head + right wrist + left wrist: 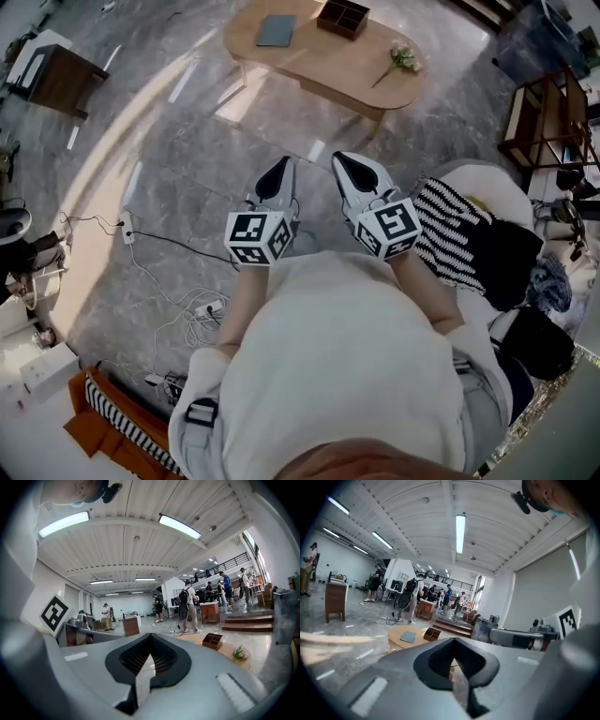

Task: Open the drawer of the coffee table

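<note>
The oval wooden coffee table (323,58) stands on the grey floor ahead of me. On it lie a grey-blue book (276,30), a dark divided box (342,17) and a small bunch of flowers (403,58). I cannot make out a drawer front from here. My left gripper (278,173) and right gripper (349,169) are held side by side in the air, well short of the table, both shut and empty. The left gripper view shows its closed tips (453,641) with the table (398,644) beyond. The right gripper (150,637) sees the table (227,649) at its right.
A seat with a black-and-white striped cloth (450,230) sits close at my right. A power strip with cables (127,230) lies on the floor at left. A dark cabinet (61,80) stands far left, a wooden rack (548,117) far right. People (411,599) stand in the background.
</note>
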`<control>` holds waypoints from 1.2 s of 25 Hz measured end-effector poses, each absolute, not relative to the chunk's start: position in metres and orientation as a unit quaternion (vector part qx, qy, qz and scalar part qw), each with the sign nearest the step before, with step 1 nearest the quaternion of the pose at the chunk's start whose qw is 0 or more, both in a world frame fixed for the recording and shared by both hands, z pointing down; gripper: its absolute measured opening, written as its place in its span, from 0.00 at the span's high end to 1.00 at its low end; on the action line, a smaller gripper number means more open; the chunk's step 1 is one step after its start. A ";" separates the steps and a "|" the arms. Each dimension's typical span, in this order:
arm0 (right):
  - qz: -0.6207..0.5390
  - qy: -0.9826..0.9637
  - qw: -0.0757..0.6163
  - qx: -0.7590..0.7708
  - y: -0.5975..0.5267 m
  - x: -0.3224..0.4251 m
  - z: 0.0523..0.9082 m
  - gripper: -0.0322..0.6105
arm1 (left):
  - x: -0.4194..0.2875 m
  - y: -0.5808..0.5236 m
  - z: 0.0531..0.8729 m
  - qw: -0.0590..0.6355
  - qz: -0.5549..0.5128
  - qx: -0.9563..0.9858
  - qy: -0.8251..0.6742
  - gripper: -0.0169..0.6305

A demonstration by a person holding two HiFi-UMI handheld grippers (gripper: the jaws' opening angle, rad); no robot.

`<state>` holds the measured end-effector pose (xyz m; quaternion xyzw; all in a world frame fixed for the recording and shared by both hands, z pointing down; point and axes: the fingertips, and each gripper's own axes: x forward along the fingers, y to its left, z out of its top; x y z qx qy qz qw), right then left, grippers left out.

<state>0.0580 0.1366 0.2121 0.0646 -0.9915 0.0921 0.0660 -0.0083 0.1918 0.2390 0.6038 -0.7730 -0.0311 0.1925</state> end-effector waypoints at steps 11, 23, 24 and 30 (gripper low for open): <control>0.087 -0.977 0.064 0.182 0.109 -0.019 0.213 0.95 | -0.106 0.168 0.258 0.216 -0.010 0.666 -0.714 0.97; 0.104 -0.945 0.090 0.296 0.070 -0.014 0.237 0.95 | -0.154 0.131 0.289 0.238 0.013 0.699 -0.674 0.97; 0.106 -0.943 0.095 0.302 0.068 -0.011 0.241 0.95 | -0.156 0.127 0.291 0.241 0.014 0.700 -0.673 0.97; 0.119 -0.932 0.116 0.323 0.038 -0.004 0.266 0.95 | -0.171 0.096 0.312 0.255 0.018 0.692 -0.675 0.97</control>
